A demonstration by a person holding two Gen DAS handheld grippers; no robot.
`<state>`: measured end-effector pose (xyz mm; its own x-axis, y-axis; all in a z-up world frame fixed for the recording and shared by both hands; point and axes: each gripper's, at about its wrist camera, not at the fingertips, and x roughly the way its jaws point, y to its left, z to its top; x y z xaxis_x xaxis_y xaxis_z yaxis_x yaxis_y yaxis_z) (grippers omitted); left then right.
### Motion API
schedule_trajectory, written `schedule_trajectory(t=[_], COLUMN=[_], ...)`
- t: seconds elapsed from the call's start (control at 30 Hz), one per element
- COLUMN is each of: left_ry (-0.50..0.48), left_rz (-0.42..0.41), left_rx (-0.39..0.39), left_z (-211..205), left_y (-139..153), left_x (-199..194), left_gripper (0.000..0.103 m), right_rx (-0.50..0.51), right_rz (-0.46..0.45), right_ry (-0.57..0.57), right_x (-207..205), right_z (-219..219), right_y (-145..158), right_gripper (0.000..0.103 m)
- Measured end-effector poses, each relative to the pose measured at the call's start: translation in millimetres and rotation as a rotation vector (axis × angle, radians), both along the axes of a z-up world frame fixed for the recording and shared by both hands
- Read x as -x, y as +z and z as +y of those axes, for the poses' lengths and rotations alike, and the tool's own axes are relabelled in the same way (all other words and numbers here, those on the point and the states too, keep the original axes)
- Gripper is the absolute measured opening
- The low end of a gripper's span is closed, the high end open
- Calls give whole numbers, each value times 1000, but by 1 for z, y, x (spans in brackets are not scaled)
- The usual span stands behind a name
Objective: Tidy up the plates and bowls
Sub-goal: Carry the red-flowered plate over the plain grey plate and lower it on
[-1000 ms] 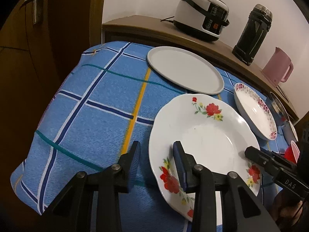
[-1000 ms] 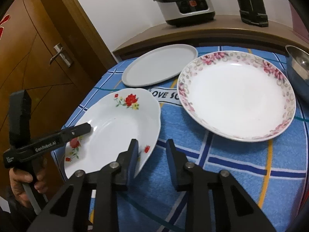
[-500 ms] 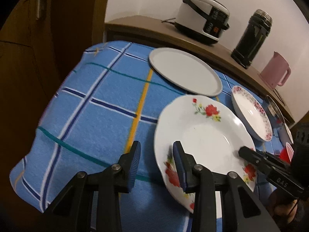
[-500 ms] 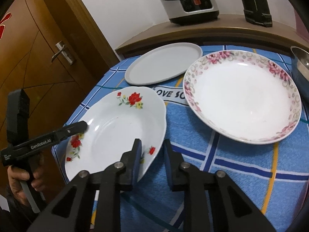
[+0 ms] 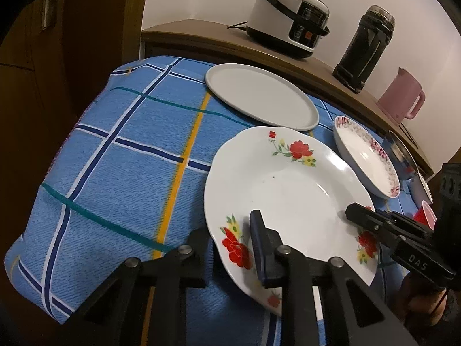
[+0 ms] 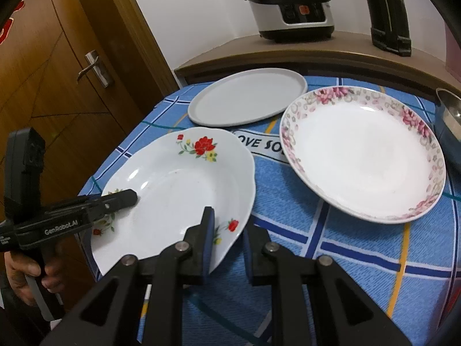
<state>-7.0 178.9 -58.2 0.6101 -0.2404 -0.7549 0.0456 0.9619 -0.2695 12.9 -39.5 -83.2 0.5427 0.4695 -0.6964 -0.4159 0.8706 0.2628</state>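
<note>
Nearest the cameras, both grippers are working on the same red-flowered plate (image 5: 288, 190), which is sitting at the near left corner of the worktop (image 5: 121, 155) on a blue checked cloth.

The left gripper (image 5: 230, 236) is straddling the plate's near-left rim, one jaw on top of the rim and one beneath it; its jaws are closing onto the rim at this moment. The right gripper (image 6: 227, 236) is straddling the near-right rim the same way, its jaws pinching the edge, upper pad resting on the glaze.

The plate's near edge appears to be overhanging the worktop, so the hold matters. The step in hand seems to be a two-sided lift. To do it well, both pairs of jaws should probably be fully seated on the rim before any raising, since the glazed edge looks slippery and scalloped. Lifting both sides together and keeping the plate level would likely stop it twisting out.

Just beyond, to the right, a pink-flowered plate (image 6: 363, 152) is lying close beside the first, a likely place for stacking. Farther back, a plain grey plate (image 6: 247, 101) is lying flat. On the shelf behind, a rice cooker (image 6: 291, 3) is standing.
</note>
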Motion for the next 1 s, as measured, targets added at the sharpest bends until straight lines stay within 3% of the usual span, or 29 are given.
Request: schedule_trajectory(t=[0.17,0.43,0.8,1.0], left_ry=[9,27,3,2], left_rz=[-7,-93,-177,-153], left_rx=[7,-34,-104,-102], left_z=[4,7,-4,-4], left_y=[4,29,42,28], left_x=[-3,-27,-117,-164], left_gripper=[25,25,25,25], right_rx=[6,-13,-38,-37], right_rz=[-4,-49,-105,-96], right_ry=[-3,-8,-149,-246], right_x=[-3,-22,-99,-140], right_z=[3,9,4,0], right_y=[5,23,34,25], right_gripper=[18,18,18,18])
